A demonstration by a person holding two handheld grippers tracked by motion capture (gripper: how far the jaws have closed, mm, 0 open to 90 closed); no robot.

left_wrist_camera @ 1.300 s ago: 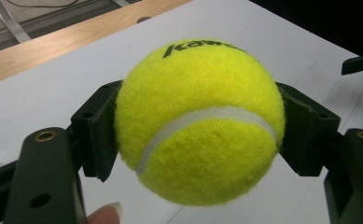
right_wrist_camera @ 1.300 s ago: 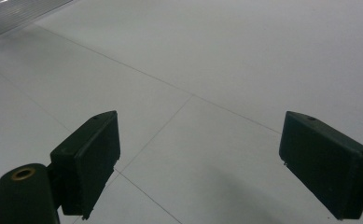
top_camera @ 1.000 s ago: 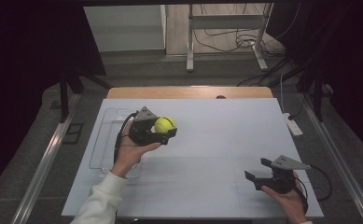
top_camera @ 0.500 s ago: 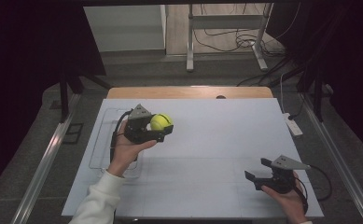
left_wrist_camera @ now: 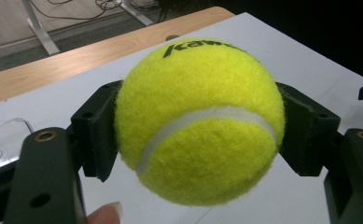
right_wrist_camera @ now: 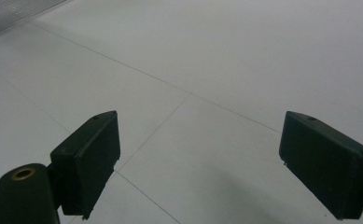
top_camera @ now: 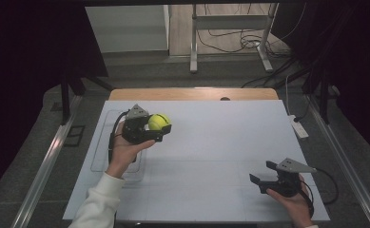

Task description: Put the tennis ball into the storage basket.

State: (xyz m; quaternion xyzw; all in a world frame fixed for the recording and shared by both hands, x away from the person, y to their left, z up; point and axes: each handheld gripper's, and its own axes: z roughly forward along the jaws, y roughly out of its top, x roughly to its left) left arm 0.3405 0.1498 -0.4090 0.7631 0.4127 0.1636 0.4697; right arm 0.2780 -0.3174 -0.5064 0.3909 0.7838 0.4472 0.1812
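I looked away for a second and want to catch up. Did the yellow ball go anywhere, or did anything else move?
The left gripper carried the tennis ball a little toward the table's left edge, above the clear tray, still clamped between its jaws. The right gripper stayed open and in the same spot near the table's front right.

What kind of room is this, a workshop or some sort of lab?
Probably a lab set up for recording. A white-topped table stands between dark curtains, loose cables run over the floor behind it, and a person's handheld gripper clamps a tennis ball.
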